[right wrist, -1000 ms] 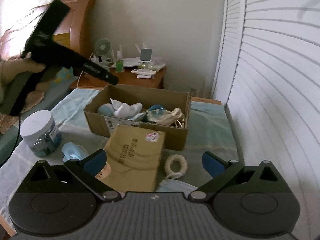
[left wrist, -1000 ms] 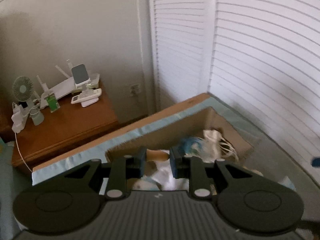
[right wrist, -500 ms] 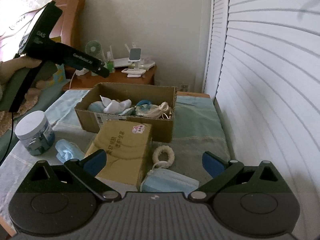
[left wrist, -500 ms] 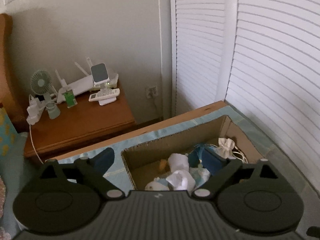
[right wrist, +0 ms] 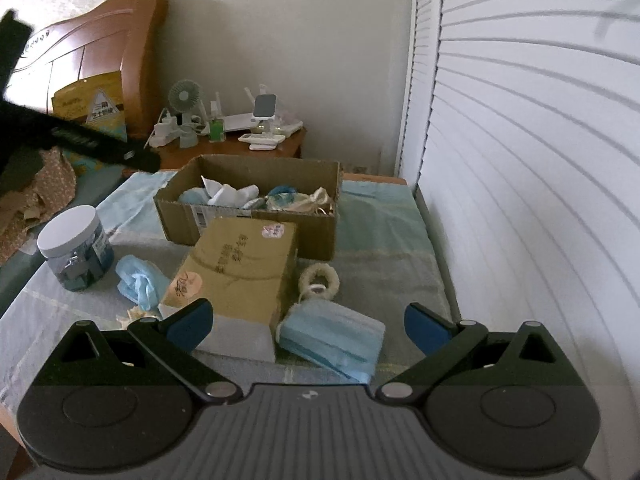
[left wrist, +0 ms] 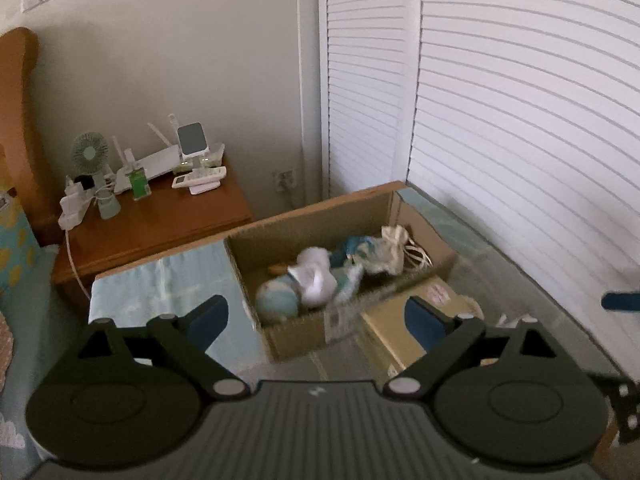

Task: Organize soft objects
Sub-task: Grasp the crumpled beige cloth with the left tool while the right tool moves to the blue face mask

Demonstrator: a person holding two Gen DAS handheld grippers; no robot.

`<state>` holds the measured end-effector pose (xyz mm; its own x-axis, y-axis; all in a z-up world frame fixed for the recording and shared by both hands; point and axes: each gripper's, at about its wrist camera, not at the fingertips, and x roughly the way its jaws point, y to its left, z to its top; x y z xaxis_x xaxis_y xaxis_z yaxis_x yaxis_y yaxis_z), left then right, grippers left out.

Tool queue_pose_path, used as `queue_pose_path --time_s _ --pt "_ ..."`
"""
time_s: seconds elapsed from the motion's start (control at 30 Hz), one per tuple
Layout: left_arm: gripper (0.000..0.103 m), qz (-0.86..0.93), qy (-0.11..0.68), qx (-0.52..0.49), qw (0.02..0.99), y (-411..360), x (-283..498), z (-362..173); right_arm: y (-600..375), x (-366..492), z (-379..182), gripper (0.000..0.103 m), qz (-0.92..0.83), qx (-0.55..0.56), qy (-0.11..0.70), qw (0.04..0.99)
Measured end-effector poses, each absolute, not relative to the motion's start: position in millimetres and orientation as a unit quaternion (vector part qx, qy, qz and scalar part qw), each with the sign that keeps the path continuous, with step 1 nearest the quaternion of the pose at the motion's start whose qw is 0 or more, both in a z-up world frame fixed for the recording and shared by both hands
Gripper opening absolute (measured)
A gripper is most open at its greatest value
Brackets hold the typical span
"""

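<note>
Left wrist view: left hand-held gripper (left wrist: 316, 316) now spread empty, probably just dropped something in the box (left wrist: 340, 248) at 12 o'clock.

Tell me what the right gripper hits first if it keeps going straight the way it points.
Most likely the blue face mask, lying on the bed between the open fingers of the right gripper. Depth is uncertain; aimed higher, it could meet the white ring beyond.

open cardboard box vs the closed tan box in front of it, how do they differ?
The open cardboard box has no top and holds soft items; the closed tan box is sealed, with nothing showing inside. The open box looks wider and sits farther back; the tan box sits nearer, its far end against the open box's front wall. The open box bears a barcode label, the tan box printed characters and stickers. Both are brownish cardboard on the same cloth-covered surface.
</note>
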<state>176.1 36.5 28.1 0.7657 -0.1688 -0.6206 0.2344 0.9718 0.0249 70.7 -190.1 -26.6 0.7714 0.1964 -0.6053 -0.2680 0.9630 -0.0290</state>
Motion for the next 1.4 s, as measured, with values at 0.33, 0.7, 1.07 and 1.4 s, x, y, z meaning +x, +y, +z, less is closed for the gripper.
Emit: queue_pose_path --time_s 0.33,0.7,1.07,1.4 --pt "0.100 -0.107 0.328 0.036 0.938 28 114 7 -197 60 -38 0.103 0.118 -0.054 0.321 0.938" --pt "0.100 -0.102 0.374 0.026 0.921 15 97 -47 -202 67 -81 0.103 0.104 -0.077 0.374 0.918" --pt "0.097 -0.096 0.367 0.025 0.925 -5 108 -74 -205 78 -113 0.103 0.102 -0.083 0.416 0.900" --pt "0.060 -0.093 0.390 0.003 0.916 -9 118 -90 -208 76 -117 0.103 0.113 -0.080 0.404 0.904"
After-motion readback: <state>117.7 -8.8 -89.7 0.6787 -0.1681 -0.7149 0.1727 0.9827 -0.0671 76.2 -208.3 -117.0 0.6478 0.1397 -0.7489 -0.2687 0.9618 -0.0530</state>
